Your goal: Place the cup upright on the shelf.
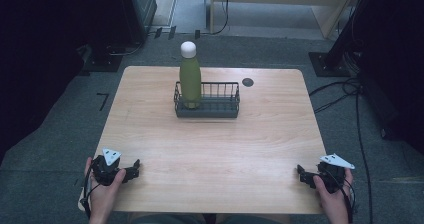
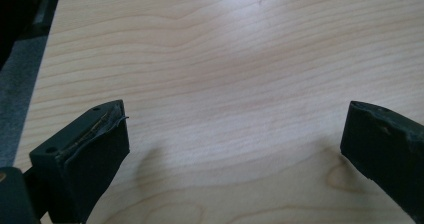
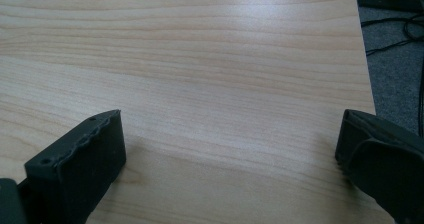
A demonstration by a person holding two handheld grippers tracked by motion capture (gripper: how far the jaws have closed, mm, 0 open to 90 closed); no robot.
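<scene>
- Green bottle (image 1: 190, 81) with a white cap stands straight up in the left end of a dark wire basket (image 1: 220, 104), at the far middle of the counter (image 1: 210, 149).
- From the left tongs (image 1: 134, 168), the bottle is off toward 1 o'clock, well apart.
- From the right tongs (image 1: 301, 173), it is off toward 11 o'clock, even farther away.
- So I think the left hand (image 1: 102, 189) is a bit nearer.
- The bottle's long side points up, so a grab would come from the side.
- Both hands rest low at the near corners of the counter, tongs pointing inward.
- Left tongs are wide open and hold nothing.
- Right tongs are wide open too, with bare wood between the jaws.
</scene>
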